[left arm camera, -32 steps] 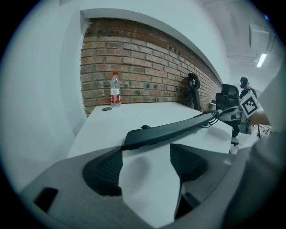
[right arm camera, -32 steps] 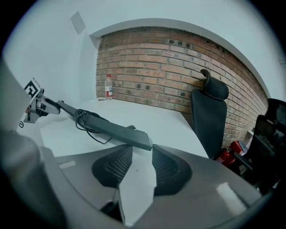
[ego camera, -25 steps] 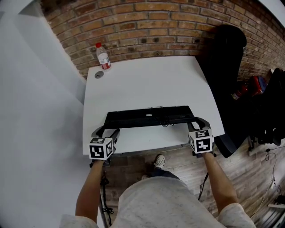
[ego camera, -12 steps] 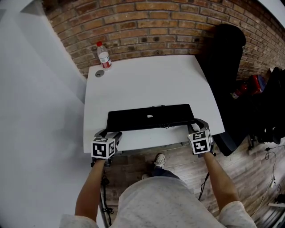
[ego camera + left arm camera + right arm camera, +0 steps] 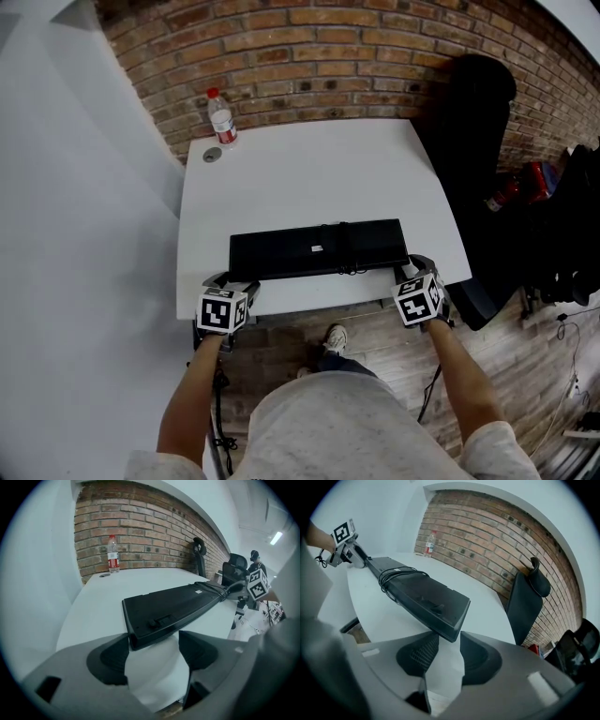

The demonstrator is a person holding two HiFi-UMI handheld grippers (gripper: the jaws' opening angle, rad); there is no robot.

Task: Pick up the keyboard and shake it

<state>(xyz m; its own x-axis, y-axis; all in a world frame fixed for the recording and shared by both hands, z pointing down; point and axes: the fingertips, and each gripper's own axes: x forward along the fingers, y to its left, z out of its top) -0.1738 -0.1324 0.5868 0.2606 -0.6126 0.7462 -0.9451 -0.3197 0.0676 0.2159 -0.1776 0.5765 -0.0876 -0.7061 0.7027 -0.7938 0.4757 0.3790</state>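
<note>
At the left, the left hand-held gripper (image 5: 233, 283) was at the keyboard's (image 5: 319, 249) left end. Its jaws were spread, with the keyboard's corner against one pad and bare white tabletop (image 5: 309, 169) showing before the other. Behind it, a clear water bottle (image 5: 221, 118) stood at the tabletop's far left corner, against the brick wall (image 5: 328, 56). The black keyboard lay underside up along the tabletop's near edge, its cable (image 5: 349, 251) looped around it right of the middle. At the right end, the right hand-held gripper (image 5: 413, 271) pinched the keyboard's corner between narrowly set jaws. A black chair (image 5: 469, 122) stood just beside the tabletop's right side.
</note>
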